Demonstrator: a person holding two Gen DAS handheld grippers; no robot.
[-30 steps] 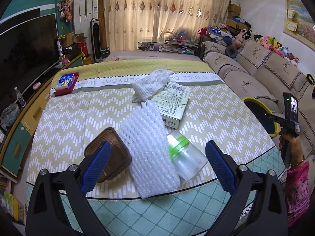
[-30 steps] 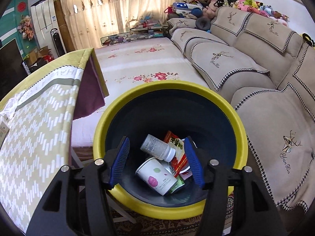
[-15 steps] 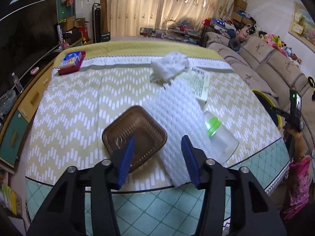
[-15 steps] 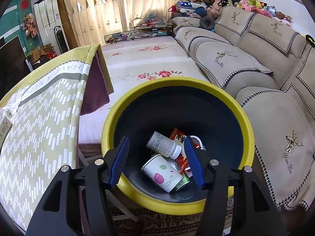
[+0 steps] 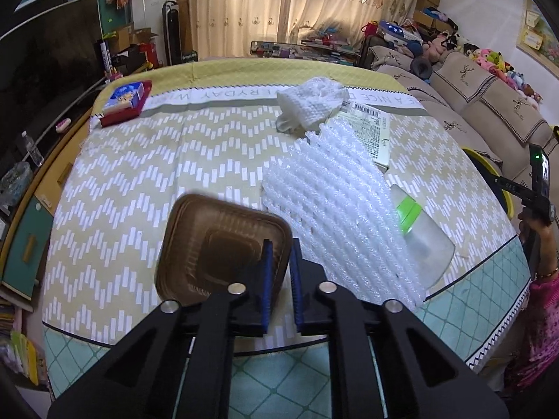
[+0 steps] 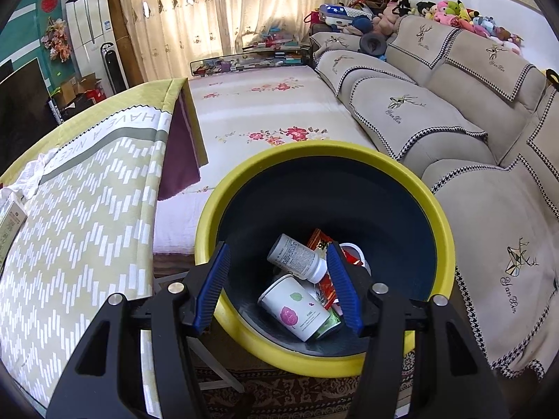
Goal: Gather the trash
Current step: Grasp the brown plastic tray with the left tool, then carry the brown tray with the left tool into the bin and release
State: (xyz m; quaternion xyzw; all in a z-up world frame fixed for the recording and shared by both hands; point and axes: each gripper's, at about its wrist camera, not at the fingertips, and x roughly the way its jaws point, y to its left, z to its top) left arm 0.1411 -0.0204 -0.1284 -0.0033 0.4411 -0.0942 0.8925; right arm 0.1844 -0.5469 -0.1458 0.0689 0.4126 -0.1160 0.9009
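While my left gripper pinches the right rim of the brown plastic tray near the table's near edge, foam netting lies just right. My right gripper hangs open over the yellow-rimmed bin, empty.

Brown plastic tray: square, rounded corners, tilted with its near right edge pinched between the left gripper pads. White foam net: flat, just right of the tray, partly covering a clear bottle with a green cap. Flat labelled box: beyond the net, partly under it. Crumpled white cloth: beyond the tray, at the net's far end. Yellow-rimmed bin: contains a paper cup, a white pill bottle and a red wrapper
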